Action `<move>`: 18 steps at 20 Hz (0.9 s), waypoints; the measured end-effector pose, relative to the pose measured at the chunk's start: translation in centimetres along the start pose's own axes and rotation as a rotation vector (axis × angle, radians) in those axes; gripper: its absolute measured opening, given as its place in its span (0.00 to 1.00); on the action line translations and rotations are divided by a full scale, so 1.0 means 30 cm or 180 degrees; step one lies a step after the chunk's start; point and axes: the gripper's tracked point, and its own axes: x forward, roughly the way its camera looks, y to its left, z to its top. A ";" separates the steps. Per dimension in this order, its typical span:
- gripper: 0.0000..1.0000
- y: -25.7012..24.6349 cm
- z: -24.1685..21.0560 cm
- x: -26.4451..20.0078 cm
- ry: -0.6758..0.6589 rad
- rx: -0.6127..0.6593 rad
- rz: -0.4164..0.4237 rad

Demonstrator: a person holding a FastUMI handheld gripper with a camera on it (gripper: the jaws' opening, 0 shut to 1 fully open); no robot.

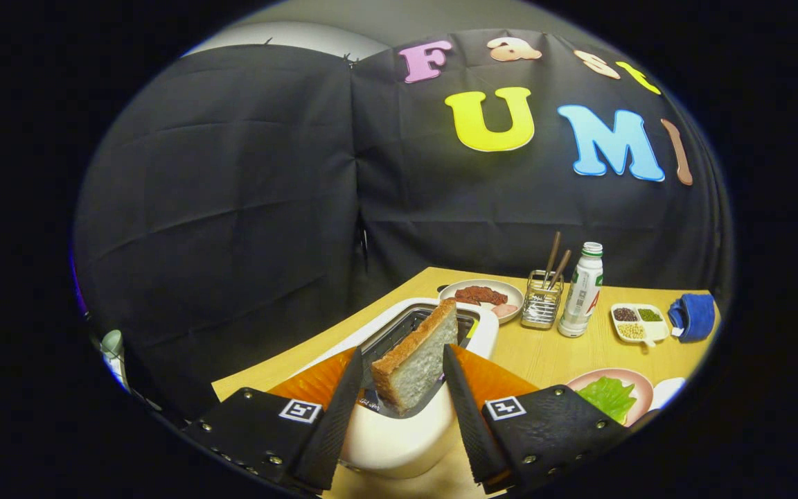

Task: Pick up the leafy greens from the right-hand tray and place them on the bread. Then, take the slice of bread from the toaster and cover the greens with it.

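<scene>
One bread slice (418,360) stands in the toaster (399,436) between the released gripper (402,371) fingers; one greens plate (638,381) right, on the wooden table (551,353).

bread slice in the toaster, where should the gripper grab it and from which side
Grip the upper half of the bread, which stands on edge and tilted out of the toaster slot. Come down from above, one finger on each broad face, crust edge up. The gripper is open with its fingers straddling the slice; they seem not to touch it yet.

Bread slice (418,360) stands in toaster (413,430), between the parted tongs (402,360); greens (608,398) right.
</scene>
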 end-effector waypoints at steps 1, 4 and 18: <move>0.52 0.000 -0.009 -0.007 0.0007 -0.0001 -0.0012; 0.33 -0.009 -0.008 -0.029 -0.0012 -0.0061 -0.0134; 0.01 -0.074 0.160 -0.098 -0.0423 0.0391 0.0100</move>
